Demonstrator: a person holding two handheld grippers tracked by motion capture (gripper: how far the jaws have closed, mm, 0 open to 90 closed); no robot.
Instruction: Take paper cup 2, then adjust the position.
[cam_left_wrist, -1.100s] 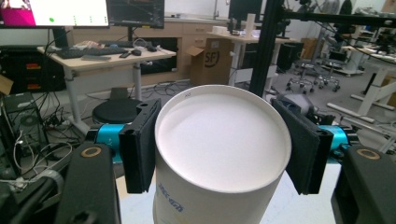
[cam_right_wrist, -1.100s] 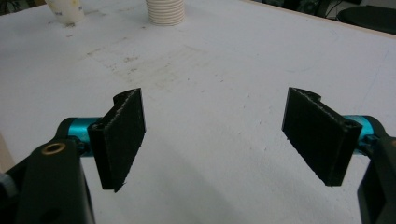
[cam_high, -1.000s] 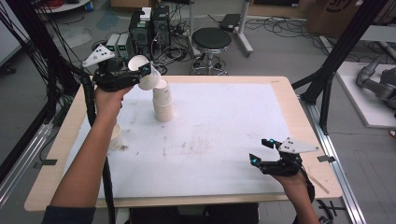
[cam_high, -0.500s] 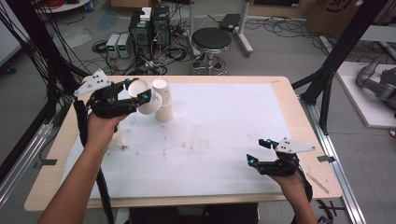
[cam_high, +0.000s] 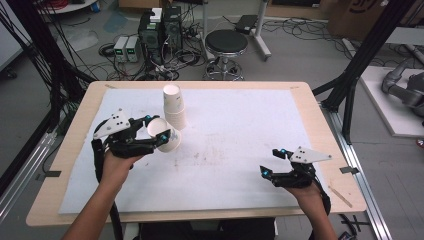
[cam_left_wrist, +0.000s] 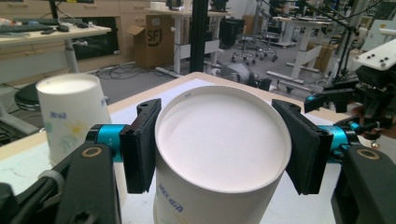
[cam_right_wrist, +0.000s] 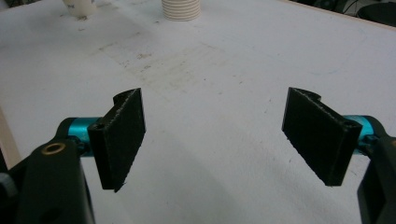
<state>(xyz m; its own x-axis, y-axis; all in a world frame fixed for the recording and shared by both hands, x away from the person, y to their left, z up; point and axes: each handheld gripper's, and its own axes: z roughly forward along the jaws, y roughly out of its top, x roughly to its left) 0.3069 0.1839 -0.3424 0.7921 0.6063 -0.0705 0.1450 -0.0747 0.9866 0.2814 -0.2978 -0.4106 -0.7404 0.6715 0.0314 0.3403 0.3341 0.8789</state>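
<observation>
1 cup (cam_left_wrist: 219, 154) clamped in left tool (cam_high: 161, 134) (tilted).

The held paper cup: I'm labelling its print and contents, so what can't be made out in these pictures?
- Paper cup, left gripper view: print cut off by the bottom edge; the mouth faces away.
- High view: left gripper covers part of the cup's wall; print too small.
- Cup stack, right gripper view: top cut off by the upper edge.

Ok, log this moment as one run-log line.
left gripper: shut on paper cup | right gripper: open, empty | cup stack: upright on table
</observation>
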